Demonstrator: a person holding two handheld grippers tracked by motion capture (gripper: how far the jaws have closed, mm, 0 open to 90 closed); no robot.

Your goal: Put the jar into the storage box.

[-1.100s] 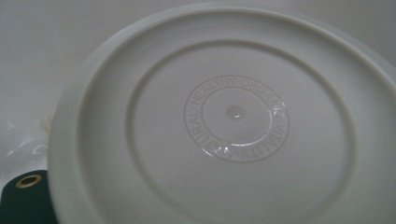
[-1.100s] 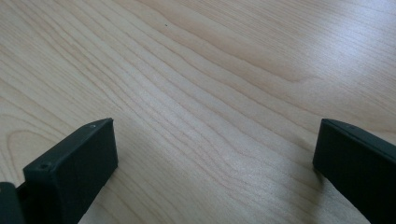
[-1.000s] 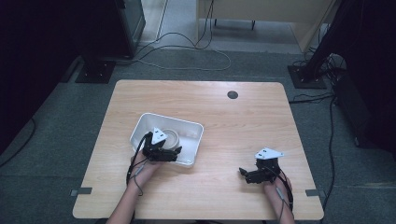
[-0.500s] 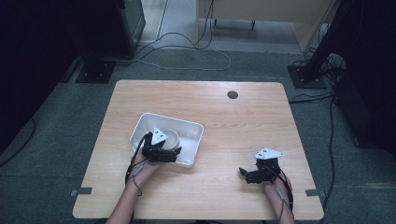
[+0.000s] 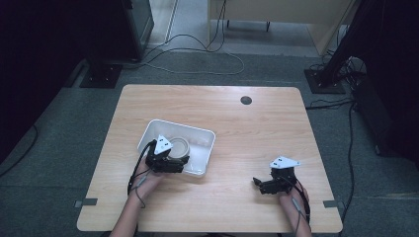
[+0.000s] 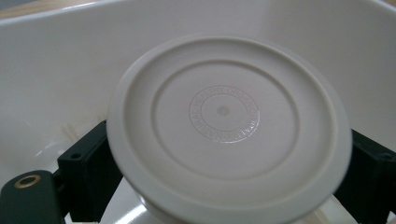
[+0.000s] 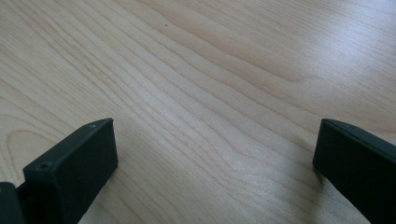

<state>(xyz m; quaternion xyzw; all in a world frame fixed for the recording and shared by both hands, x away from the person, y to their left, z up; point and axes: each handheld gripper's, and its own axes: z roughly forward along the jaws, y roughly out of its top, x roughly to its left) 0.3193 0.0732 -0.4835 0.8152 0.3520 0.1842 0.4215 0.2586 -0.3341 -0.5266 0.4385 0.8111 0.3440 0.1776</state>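
A person is sitting at a wooden table [image 5: 237, 118], holding a gripper in each hand. The left gripper [image 5: 173, 165] is reaching over the near wall of a white tub [image 5: 207, 140] that is standing left of the table's middle. Its jaws are clamping a round cream lid [image 6: 229, 128] from both sides, one black jaw pressing on each edge.

The lid is looking like a flat plastic disc with a raised rim, a stepped inner ring, and a small circle of embossed lettering around a centre dot; the words are too small to read. Its flat face is turning toward the gripper's camera and tilting a little, so the disc is standing nearly on edge inside the tub, with the tub's white wall close behind it.

The right gripper [image 5: 264, 183] is resting low over bare wood near the table's front right, well apart from the tub. Its jaws are standing wide open, holding nothing.
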